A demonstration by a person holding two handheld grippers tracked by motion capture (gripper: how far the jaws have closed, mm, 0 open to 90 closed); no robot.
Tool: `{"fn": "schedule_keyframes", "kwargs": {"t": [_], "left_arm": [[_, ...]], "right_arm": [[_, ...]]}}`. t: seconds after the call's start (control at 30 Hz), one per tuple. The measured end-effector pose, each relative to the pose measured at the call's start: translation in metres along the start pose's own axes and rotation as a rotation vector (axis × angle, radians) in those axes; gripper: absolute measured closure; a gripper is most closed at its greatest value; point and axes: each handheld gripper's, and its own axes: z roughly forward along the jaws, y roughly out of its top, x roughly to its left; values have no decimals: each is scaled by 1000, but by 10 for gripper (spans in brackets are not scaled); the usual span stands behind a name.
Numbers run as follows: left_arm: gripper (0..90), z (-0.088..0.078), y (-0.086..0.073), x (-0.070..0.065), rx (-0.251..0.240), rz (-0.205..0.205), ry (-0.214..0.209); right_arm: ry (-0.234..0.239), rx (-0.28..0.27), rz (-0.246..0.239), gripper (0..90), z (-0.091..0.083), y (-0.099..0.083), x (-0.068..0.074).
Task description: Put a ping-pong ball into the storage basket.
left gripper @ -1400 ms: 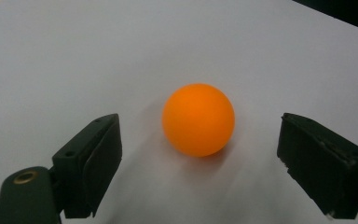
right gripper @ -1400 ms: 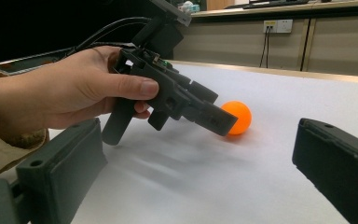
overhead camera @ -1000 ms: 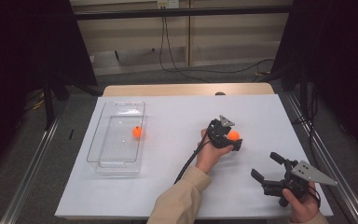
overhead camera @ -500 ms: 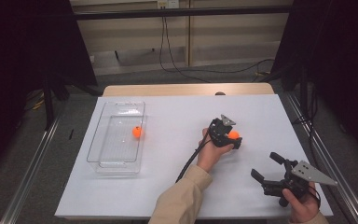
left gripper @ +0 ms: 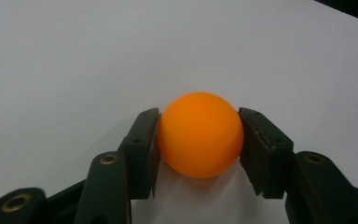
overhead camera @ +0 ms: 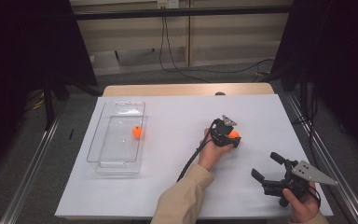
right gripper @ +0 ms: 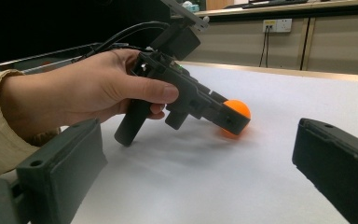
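Observation:
An orange ball (left gripper: 199,134) rests on the white table (overhead camera: 177,116), right of centre. My left gripper (overhead camera: 232,138) points down at it, and its jaws have just been closing; both pads (left gripper: 144,140) now press the ball's sides. From the right gripper view the same ball (right gripper: 239,108) peeks out behind the left jaw tips. My right gripper (overhead camera: 266,165) hovers near the front right corner, open with nothing between its jaws. A second orange ball (overhead camera: 137,132) lies inside the clear tray (overhead camera: 116,163) at the left.
A black cable (overhead camera: 191,161) trails from the left gripper back along the sleeve. The table's wooden far edge (overhead camera: 186,89) borders a floor with cables, and metal rails (overhead camera: 28,186) run along both sides.
The left gripper's jaws have closed onto the orange ball, and the hand has barely shifted. The right gripper and the ball in the tray stay where they were.

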Motion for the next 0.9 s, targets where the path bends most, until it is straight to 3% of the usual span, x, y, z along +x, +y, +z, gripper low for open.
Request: {"fn": "schedule_keyframes", "kwargs": {"t": [0.43, 0.9], "left_arm": [[510, -9, 0, 0, 28, -15, -12], [510, -26, -7, 3, 22, -37, -50]], "right_arm": [[-2, -2, -4, 16, -1, 0, -1], [-3, 0, -5, 16, 0, 0, 0]]}}
